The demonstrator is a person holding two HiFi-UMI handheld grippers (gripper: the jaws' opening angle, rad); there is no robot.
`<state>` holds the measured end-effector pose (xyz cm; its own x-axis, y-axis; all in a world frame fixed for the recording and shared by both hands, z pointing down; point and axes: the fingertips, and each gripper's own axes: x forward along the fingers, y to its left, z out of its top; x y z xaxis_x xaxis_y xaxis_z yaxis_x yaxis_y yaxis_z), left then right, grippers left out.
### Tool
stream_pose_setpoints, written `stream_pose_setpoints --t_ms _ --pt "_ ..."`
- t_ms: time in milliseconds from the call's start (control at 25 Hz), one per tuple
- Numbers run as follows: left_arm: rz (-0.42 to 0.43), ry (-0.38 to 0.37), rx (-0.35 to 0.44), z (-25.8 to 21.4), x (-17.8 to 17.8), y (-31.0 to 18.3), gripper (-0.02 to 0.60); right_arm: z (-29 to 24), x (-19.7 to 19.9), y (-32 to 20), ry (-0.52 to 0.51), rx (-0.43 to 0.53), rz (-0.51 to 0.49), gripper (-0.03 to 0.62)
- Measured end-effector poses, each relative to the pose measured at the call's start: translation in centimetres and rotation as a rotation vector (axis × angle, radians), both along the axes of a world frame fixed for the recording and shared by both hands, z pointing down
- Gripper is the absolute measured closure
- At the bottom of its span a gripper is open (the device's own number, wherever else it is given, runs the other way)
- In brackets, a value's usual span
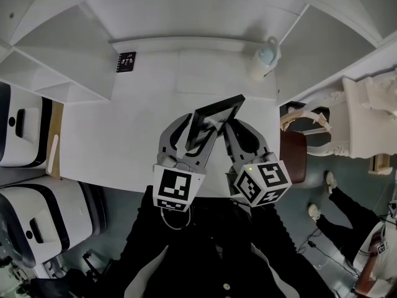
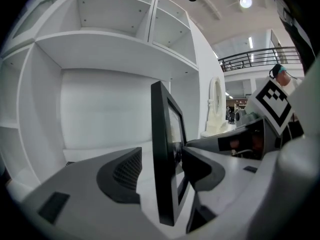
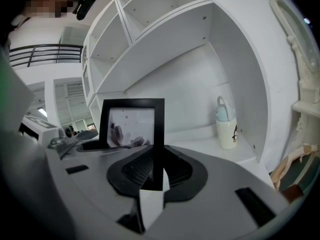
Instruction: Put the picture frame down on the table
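white shelves (image 1: 62, 73) behind a white table (image 1: 105, 135); brown-seated chair (image 1: 293, 154) on grey floor (image 1: 366, 186).

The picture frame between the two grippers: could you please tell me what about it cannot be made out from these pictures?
- Whether the lower edge of the picture frame touches the table: in the head view the left gripper and right gripper cover it, and in each gripper view that gripper's own body blocks the table below it.
- What its image shows: in the right gripper view it is too smudged and small to tell.
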<state>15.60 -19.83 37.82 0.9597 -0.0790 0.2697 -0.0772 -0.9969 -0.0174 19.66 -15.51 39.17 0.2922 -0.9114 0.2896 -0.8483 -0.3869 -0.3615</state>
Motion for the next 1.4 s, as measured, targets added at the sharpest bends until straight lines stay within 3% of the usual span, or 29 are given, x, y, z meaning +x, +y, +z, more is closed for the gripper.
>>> stream_pose_setpoints --t_ms 360,760,1040,1400 --pt "0.031 -0.008 -0.012 0.6 0.1 0.4 0.333 1.1 0.8 0.5 -0.002 -0.050 0.048 0.528" --pt "-0.021 -0.029 0.003 1.6 -0.4 -0.7 0.335 3.2 2.4 0.9 0.000 -0.155 0.116 0.528" --pt "-0.061 -0.051 0.037 2.7 -0.3 -1.3 0.475 4.4 2.2 0.4 0.005 -0.202 0.141 0.528" --pt "-0.047 -0.152 -0.040 7.0 0.9 -2.4 0.486 8.2 2.7 -0.1 -0.031 -0.281 0.155 0.528"
